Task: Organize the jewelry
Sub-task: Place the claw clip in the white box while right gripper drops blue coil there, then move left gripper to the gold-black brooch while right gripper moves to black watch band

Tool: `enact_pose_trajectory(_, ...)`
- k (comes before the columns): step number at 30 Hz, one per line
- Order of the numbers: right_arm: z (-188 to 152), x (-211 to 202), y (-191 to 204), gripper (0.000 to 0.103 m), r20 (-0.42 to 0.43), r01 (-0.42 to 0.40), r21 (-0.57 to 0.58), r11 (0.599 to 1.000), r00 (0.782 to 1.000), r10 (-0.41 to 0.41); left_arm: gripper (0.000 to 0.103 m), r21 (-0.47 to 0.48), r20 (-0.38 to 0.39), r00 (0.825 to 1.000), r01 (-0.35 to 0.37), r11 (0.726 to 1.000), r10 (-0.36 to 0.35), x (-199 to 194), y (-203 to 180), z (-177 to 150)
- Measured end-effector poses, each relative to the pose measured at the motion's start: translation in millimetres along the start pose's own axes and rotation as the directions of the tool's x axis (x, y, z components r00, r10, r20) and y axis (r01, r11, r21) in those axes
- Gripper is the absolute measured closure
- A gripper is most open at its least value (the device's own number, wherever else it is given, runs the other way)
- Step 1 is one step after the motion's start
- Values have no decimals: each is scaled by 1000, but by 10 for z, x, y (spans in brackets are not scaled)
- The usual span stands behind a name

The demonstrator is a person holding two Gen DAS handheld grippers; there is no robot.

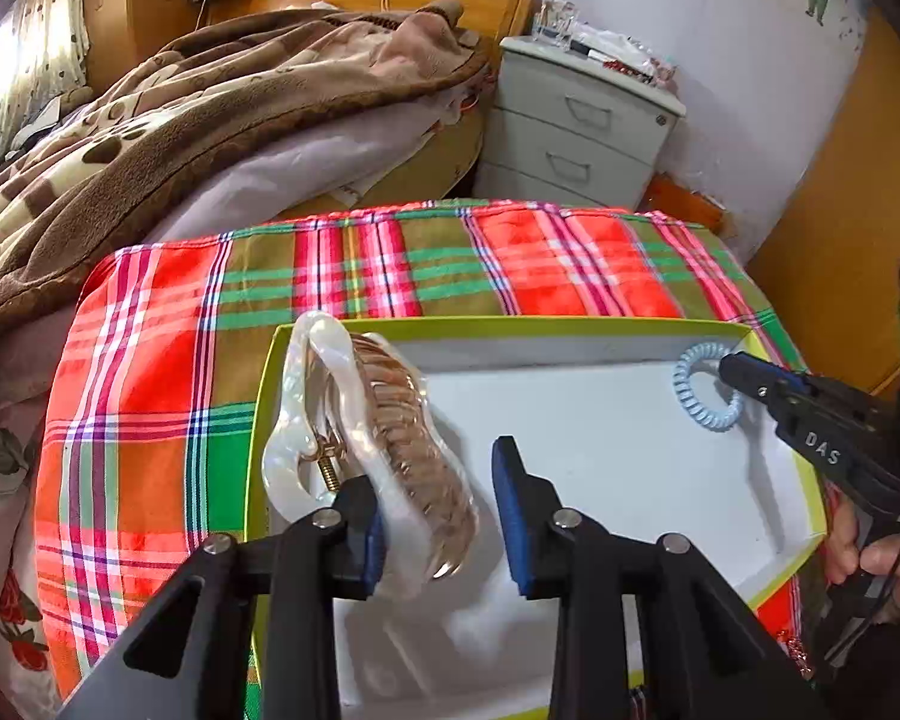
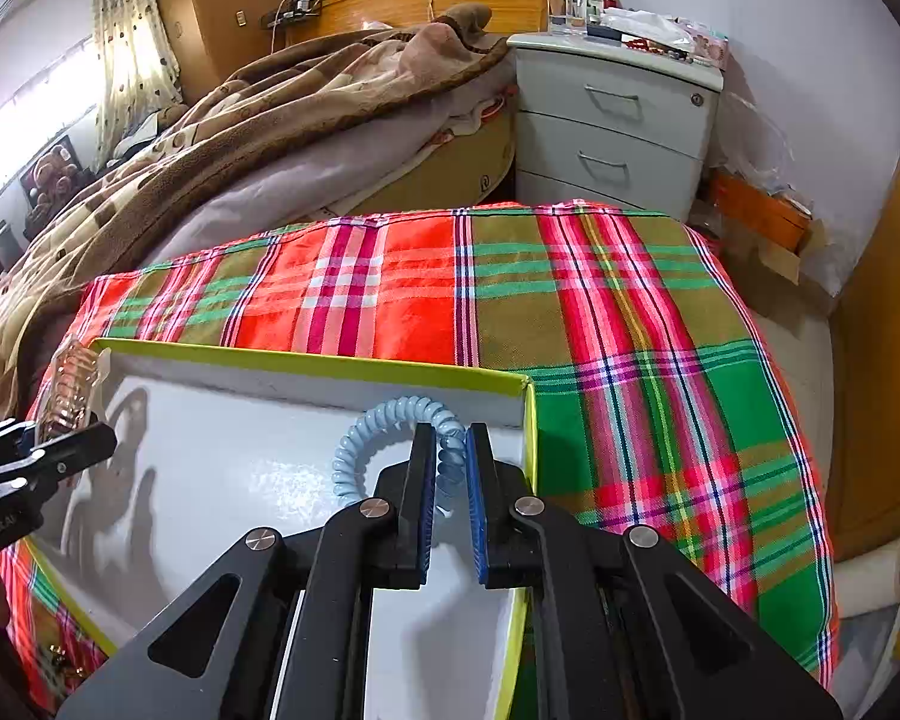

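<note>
A large pearly-white and clear hair claw [image 1: 354,420] lies at the left side of a shallow white box with a yellow-green rim [image 1: 510,324]. My left gripper [image 1: 438,480] stands open around the claw's near end. The left pad touches the claw, and a gap shows at the right pad. In the right wrist view the claw [image 2: 72,384] and left gripper [image 2: 60,450] sit at the box's [image 2: 306,360] left edge. My right gripper [image 2: 450,438] is shut on a light blue spiral hair tie [image 2: 378,420] in the box's far right corner. The left wrist view also shows the tie [image 1: 681,384] and the right gripper [image 1: 732,366].
The box rests on a red, green and pink plaid cloth [image 2: 630,312]. A bed with a brown blanket [image 1: 150,120] lies to the left, a grey drawer unit [image 2: 612,120] behind, and a wooden wardrobe [image 1: 858,228] to the right. A hand [image 1: 858,552] holds the right gripper.
</note>
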State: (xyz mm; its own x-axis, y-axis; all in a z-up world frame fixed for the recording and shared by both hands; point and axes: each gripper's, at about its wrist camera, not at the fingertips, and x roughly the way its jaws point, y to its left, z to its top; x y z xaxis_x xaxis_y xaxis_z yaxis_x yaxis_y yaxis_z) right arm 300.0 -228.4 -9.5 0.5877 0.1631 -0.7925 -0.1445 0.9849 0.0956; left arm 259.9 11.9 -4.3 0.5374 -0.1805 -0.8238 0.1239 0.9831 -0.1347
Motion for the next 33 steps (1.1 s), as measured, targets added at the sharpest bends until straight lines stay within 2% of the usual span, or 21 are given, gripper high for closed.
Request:
enact_pose_trajectory(6,-3,-5,4,92,9,8,2,1000,1000,-8,66,11,4,1000,-23,1000,23,-18,5,7)
enact_pose_trajectory(9,-9,-15,0,89,14,-1,11,1000,1000,1,60,9,14,1000,-25,1000,25,-47,4,-1)
enact_pose_trajectory(14,-10,-54,3,83,28,-15,17,1000,1000,14,58,2,19,999,-29,1000,28,-81,25,-6)
enact_pose_trajectory(19,-24,-135,34,73,50,-11,18,1000,999,11,55,-23,35,999,-1,1000,2,-175,77,-17)
enact_pose_trajectory(27,-115,-389,40,73,101,-38,24,999,994,36,54,-35,92,995,38,999,-34,-495,143,-110)
enact_pose_trajectory(31,-216,-591,82,73,131,-67,8,998,989,65,54,-44,110,992,65,997,-60,-663,189,-220)
enact_pose_trajectory(33,-285,-680,126,73,127,-104,-19,994,986,105,54,-62,121,989,91,994,-83,-742,227,-301)
